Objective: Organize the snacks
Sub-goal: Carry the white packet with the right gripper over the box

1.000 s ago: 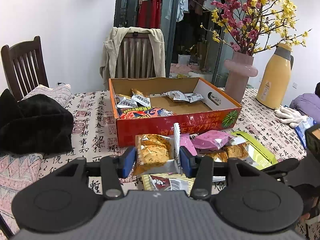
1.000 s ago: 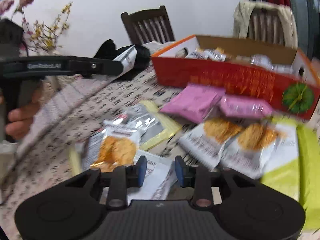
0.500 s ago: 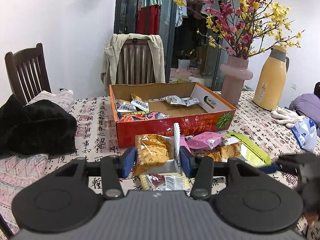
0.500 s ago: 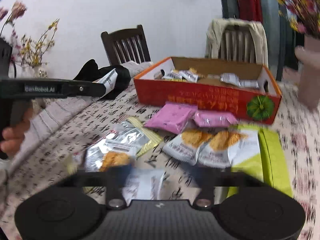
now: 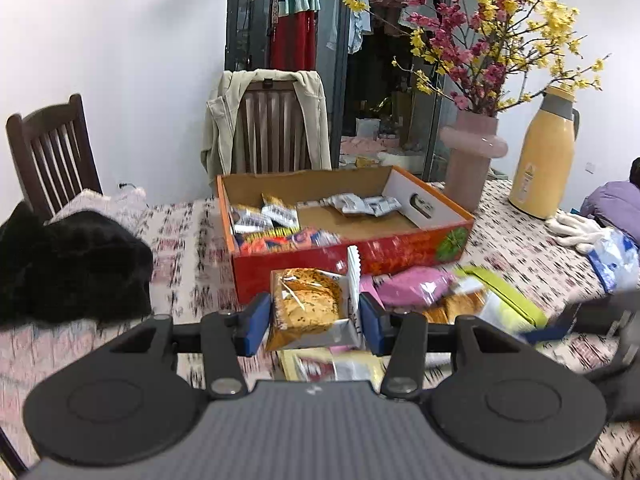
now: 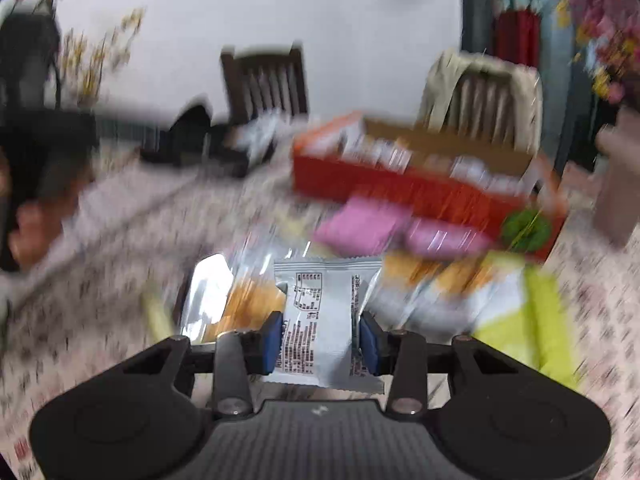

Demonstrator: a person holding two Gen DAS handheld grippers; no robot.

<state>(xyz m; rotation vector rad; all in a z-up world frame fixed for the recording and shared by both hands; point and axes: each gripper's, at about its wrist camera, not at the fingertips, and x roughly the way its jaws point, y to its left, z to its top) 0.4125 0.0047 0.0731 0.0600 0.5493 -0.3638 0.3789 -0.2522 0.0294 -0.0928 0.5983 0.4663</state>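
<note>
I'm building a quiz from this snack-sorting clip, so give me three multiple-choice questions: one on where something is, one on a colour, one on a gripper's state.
1. Where does the yellow flask stand?
A. inside the box
B. on the table, right of the pink vase
C. on a chair

2. What colour is the outside of the snack box?
A. red-orange
B. blue
C. white

3. What is the left hand-held gripper doing?
A. open and holding nothing
B. shut on the cracker packet
C. shut on a glove

Answers:
1 B, the left wrist view shows it standing past the vase.
2 A, its front wall is red-orange.
3 B, the packet sits between both blue pads.
</note>
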